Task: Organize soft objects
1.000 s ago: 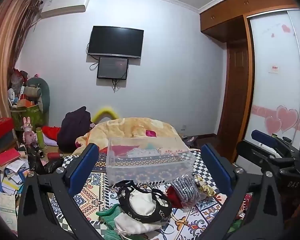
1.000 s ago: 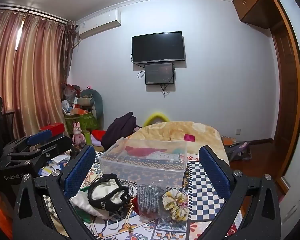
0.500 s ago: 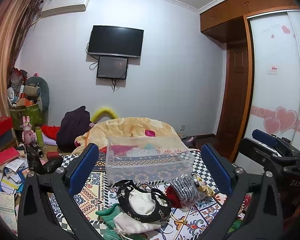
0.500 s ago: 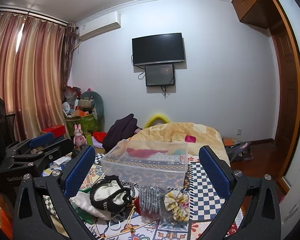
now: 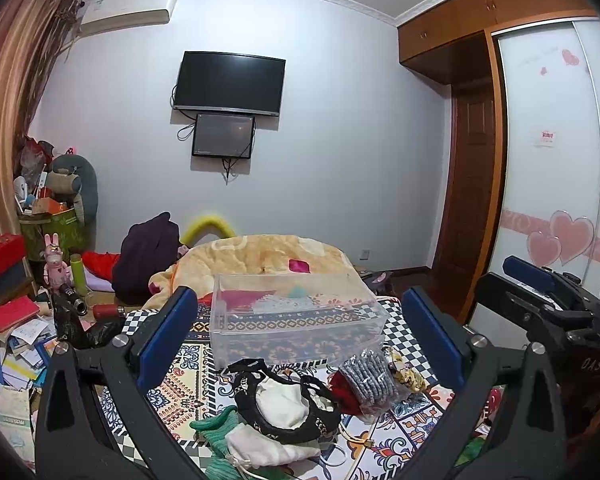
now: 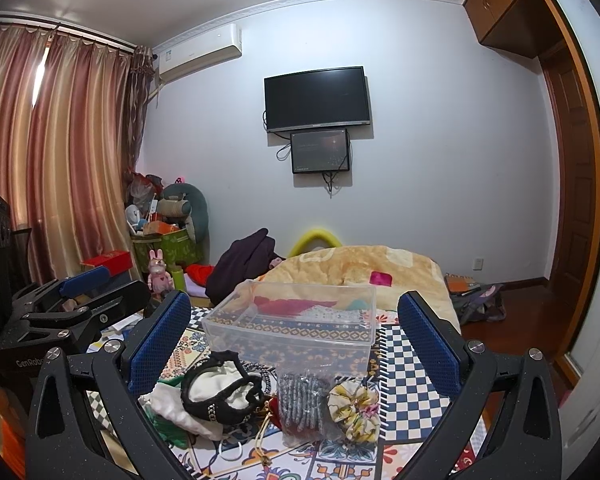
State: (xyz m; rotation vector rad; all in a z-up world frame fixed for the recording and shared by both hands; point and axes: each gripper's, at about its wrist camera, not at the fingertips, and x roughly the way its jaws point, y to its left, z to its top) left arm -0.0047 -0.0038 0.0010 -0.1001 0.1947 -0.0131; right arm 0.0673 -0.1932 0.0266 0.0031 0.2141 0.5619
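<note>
A clear plastic box (image 5: 296, 320) (image 6: 292, 328) stands on the patterned cloth with some soft items inside. In front of it lies a pile: a black-and-white pouch (image 5: 288, 404) (image 6: 220, 394), a grey knitted piece in plastic (image 5: 366, 376) (image 6: 302, 404), a yellow floral scrunchie (image 6: 352, 406), a green knit (image 5: 216, 432) and a white drawstring bag (image 5: 260, 448). My left gripper (image 5: 300, 344) is open and empty above the pile. My right gripper (image 6: 296, 340) is open and empty, also above it. The right gripper shows in the left wrist view (image 5: 540, 292), the left in the right wrist view (image 6: 72, 304).
A yellow blanket (image 5: 260, 256) lies behind the box. A dark garment (image 5: 148, 256) is heaped at its left. Books and papers (image 5: 16, 340) litter the floor at left, with a green basket (image 5: 56, 232) of clutter. A wardrobe (image 5: 552, 200) and door stand at right.
Both grippers have shifted slightly, so the scene sits a little lower in the right view. Both stay open and empty. The objects have not moved.
</note>
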